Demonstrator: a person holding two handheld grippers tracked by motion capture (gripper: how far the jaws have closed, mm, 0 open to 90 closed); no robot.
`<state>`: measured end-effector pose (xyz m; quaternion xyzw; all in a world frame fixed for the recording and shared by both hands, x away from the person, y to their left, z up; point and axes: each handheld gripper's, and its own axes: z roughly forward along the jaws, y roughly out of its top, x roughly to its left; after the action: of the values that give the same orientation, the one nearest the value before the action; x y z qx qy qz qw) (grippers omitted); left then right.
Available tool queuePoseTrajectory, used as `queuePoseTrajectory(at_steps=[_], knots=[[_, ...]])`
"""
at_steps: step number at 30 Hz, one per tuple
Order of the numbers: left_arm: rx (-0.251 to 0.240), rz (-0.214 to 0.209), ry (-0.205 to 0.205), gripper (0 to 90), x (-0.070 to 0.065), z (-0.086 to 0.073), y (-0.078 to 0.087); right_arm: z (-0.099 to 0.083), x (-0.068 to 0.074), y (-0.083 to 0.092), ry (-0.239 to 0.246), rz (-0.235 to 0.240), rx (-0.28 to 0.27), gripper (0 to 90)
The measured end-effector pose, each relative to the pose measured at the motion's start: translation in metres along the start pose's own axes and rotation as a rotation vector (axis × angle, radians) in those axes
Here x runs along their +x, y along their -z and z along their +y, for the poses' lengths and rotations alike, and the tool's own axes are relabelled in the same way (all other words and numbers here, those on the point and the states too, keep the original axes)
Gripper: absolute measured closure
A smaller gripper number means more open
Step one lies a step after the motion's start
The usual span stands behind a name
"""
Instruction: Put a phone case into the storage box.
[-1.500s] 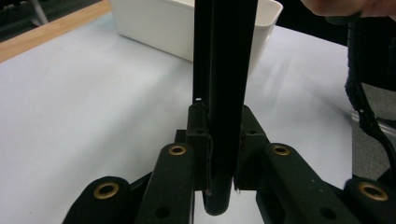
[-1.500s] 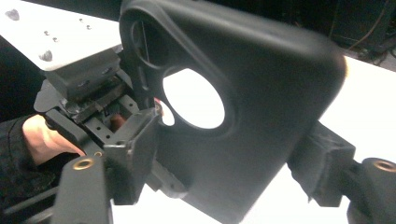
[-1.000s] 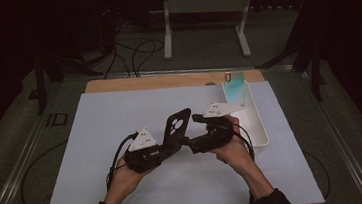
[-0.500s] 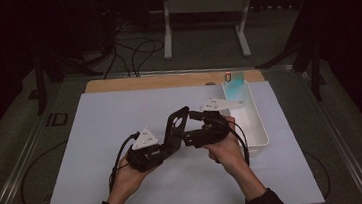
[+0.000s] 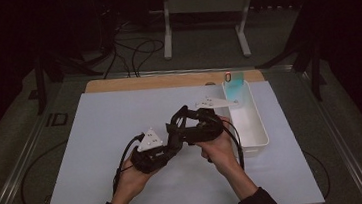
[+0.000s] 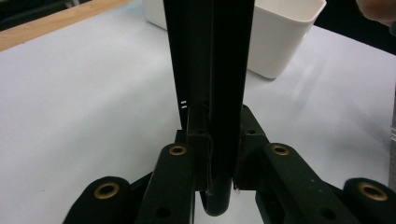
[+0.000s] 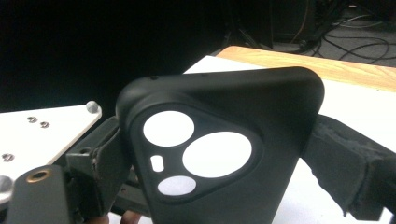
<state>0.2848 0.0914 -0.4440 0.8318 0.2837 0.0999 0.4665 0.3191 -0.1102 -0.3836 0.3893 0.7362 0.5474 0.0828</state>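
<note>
A black phone case (image 7: 224, 116) with a three-cornered camera cutout is held up over the middle of the white mat (image 5: 97, 140). My left gripper (image 5: 174, 130) is shut on one end of the case (image 5: 179, 118). In the left gripper view the case (image 6: 210, 70) runs edge-on up between the closed jaws. My right gripper (image 5: 187, 124) points left and meets the case from the other side. A foam-wrapped jaw lies against the case's right edge in the right gripper view. I cannot tell whether that gripper clamps the case. Both hands (image 5: 219, 151) hold the grippers close together.
A white bin (image 5: 251, 125) stands at the right of the mat, with a teal card (image 5: 235, 81) at its far end. The bin (image 6: 280, 46) is also ahead in the left gripper view. A wooden strip (image 5: 167, 80) borders the far side. Cables trail from both grippers.
The right gripper has moved left, up to the case in the left gripper. The case has tilted lower between the two grippers. The left hand has stayed put.
</note>
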Motion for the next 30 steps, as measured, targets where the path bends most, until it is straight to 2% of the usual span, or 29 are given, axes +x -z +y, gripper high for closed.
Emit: queuePoseTrajectory(at_steps=[11,17,24,26,27,28,29,30], knots=[[-0.003,-0.003,0.004,79.9,0.001,0.000,0.000,0.000,0.001,0.002,0.009,-0.014,-0.004,14.7],[-0.008,-0.003,0.016,72.0,0.004,0.000,0.002,0.001,0.001,0.003,0.020,-0.009,-0.012,15.2],[-0.027,-0.006,0.043,50.4,0.010,-0.003,0.010,0.001,-0.001,0.004,0.016,-0.013,-0.018,15.2],[-0.035,-0.002,0.047,41.3,0.011,-0.004,0.012,0.001,-0.001,0.005,0.022,-0.015,-0.017,15.2],[-0.042,0.003,0.047,41.3,0.012,-0.005,0.014,0.001,-0.001,0.005,0.022,-0.015,-0.017,15.2],[-0.051,0.022,0.046,36.9,0.012,-0.006,0.017,0.001,-0.001,0.005,0.022,-0.014,-0.017,15.3],[-0.060,0.043,0.048,27.7,0.013,-0.007,0.021,0.001,-0.002,0.006,0.022,-0.016,-0.019,15.3],[-0.060,0.043,0.048,23.0,0.013,-0.007,0.021,0.001,-0.002,0.006,0.022,-0.016,-0.019,15.3]])
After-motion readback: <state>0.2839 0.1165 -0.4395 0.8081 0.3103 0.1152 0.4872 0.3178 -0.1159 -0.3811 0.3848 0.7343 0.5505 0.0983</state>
